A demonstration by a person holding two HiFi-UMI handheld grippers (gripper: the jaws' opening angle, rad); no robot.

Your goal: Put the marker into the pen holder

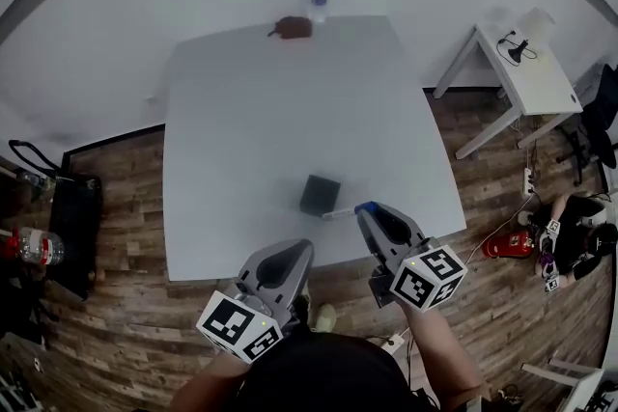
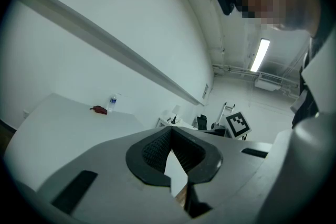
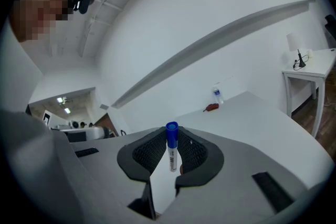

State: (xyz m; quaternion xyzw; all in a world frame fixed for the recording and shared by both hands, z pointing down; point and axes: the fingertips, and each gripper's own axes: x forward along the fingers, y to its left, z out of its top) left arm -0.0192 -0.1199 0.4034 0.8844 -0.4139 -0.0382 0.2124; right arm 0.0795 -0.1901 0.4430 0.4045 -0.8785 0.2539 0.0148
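Blue-capped marker [image 3: 171, 147] pinched between the fingers [image 3: 191, 153] of the right gripper [image 3: 171, 136], which are held apart only by the width of the white barrel and press on it. Along the fingers: long axis upright and across the line of pointing, cap uppermost and standing proud of the fingertips, plain end down toward the surface [image 1: 261, 111]. From the head view: cap at the fingertips, with a pale length, probably the barrel, slanting from it toward the black pen holder [image 1: 320, 195]. Holder on the near part of the surface, just beside the marker and to its left, apart from it, mouth upward. Right gripper plainly the nearer to the holder. Left gripper [image 2: 171, 134] farther back toward the person, by the near edge, fingertips drawn together on nothing. Judged next: carry the marker leftward over the mouth, bring the barrel nearer plumb with the plain end lowest, lower, then release. Risk: plain end catching the rim if slanted.
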